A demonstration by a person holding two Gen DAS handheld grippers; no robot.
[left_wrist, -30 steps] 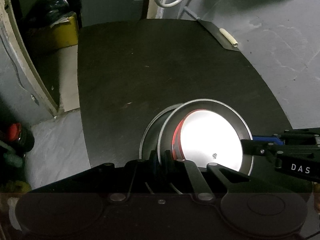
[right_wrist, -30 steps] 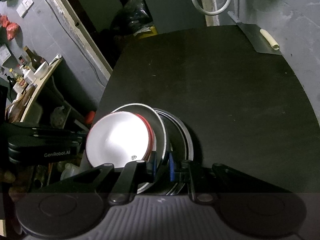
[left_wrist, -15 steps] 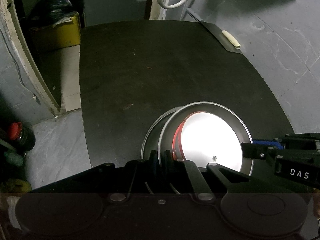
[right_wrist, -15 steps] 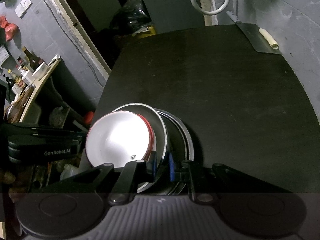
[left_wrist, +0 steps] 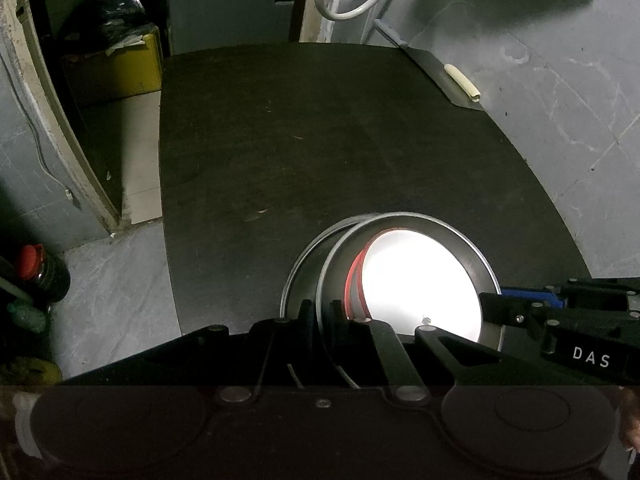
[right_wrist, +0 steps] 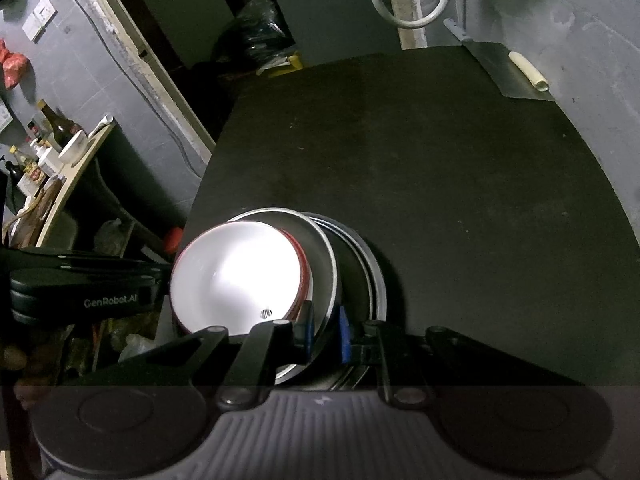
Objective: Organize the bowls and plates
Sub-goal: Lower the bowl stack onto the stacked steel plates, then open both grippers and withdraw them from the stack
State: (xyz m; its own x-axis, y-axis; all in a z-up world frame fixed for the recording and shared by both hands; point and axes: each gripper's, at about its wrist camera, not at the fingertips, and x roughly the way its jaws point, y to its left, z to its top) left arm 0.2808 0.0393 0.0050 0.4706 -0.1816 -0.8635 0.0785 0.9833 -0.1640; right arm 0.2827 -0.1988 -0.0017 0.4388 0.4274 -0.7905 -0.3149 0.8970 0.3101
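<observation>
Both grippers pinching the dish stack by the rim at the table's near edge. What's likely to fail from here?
1. The left gripper and right gripper each pinch only the thin rim of the metal plate; uneven motion may tilt it.
2. The white bowl sits loose inside and could slide out.
3. The stack sits near the black table edge.

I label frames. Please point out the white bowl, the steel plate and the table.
white bowl (right_wrist: pixel 236 272), right wrist view, inside.
steel plate (left_wrist: pixel 436 226), left wrist view, far rim.
table (left_wrist: pixel 320 140), left wrist view, bare top.

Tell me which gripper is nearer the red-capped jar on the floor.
Left. The left gripper clamps the steel plate rim on the side toward the red-capped jar, beyond the table edge; the right gripper clamps the opposite rim, farther away.
</observation>
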